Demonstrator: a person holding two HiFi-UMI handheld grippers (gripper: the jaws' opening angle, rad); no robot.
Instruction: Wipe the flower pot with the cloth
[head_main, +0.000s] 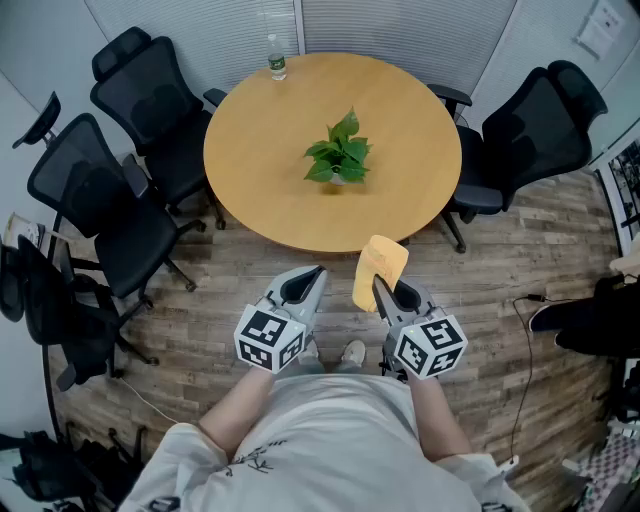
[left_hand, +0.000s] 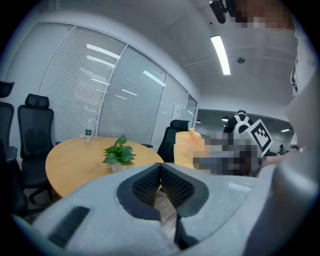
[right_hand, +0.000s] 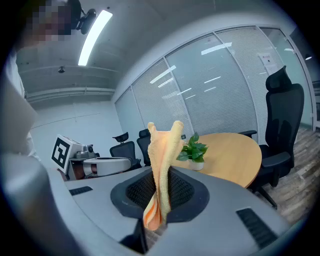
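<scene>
A small white flower pot with a leafy green plant stands near the middle of the round wooden table. Both gripper views show the pot too. My right gripper is shut on a folded orange cloth, which sticks up between its jaws. My left gripper is shut with nothing in it, its pads pressed together. Both grippers hang side by side in front of the table's near edge, well short of the pot.
Black office chairs ring the table, several on the left and one on the right. A water bottle stands at the table's far edge. Cables run across the wooden floor at the right.
</scene>
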